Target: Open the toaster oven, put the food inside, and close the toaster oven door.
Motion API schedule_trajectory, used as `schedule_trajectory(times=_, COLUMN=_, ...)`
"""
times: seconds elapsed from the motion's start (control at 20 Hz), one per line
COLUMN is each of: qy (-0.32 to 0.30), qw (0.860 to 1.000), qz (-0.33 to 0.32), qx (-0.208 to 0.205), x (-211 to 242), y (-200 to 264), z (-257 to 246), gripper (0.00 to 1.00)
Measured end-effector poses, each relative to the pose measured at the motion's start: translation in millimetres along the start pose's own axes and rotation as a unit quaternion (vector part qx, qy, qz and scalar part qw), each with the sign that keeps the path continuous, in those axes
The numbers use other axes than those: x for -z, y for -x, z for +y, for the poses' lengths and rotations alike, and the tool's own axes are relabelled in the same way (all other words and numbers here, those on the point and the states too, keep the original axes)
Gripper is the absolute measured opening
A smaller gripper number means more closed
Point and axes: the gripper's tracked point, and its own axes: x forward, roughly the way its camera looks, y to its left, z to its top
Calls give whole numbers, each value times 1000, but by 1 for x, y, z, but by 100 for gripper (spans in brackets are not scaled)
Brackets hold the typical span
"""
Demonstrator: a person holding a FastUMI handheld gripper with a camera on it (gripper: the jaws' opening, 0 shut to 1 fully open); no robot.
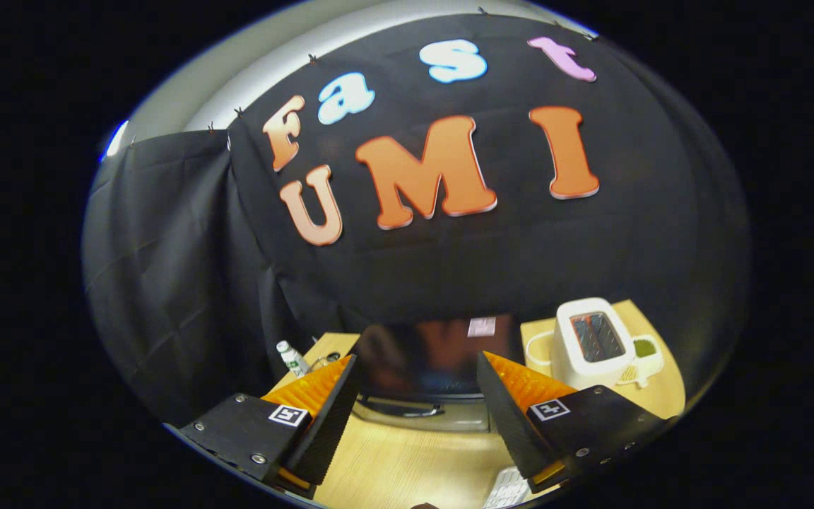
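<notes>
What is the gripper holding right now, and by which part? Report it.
Nothing is held. The gripper is open, its fingers apart with only the toaster oven's handle and closed door ahead between them, untouched.

A glossy black oven [425, 357] is sitting on a pale wood-grain table [407, 459]; a white toaster [588, 343] is standing beyond, its slot glowing reddish; a white bottle [292, 358] is wearing green print.

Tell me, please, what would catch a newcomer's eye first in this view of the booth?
Probably the dark, glossy toaster oven just beyond the open gripper, its door shut and the handle showing between the fingers. Next, the white pop-up toaster standing to the right on the wooden table, beyond the right finger. A small white bottle stands past the left finger.
</notes>
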Motion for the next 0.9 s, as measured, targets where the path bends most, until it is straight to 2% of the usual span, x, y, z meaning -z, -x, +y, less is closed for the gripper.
schedule_trajectory(times=0.2, qy=38, qw=994, qz=-93, qx=32, x=-83, y=37, z=-18, gripper=98)
schedule_trajectory(times=0.35, qy=82, qw=986, qz=-126, qx=73, x=-124, y=58, z=-33, gripper=98)
schedule_trajectory(times=0.55, qy=118, qw=976, qz=-152, qx=105, x=-161, y=83, z=-37, gripper=98)
schedule_trajectory(times=0.9, qy=108, qw=969, qz=-188, qx=120, x=-196, y=108, z=-45, gripper=98)
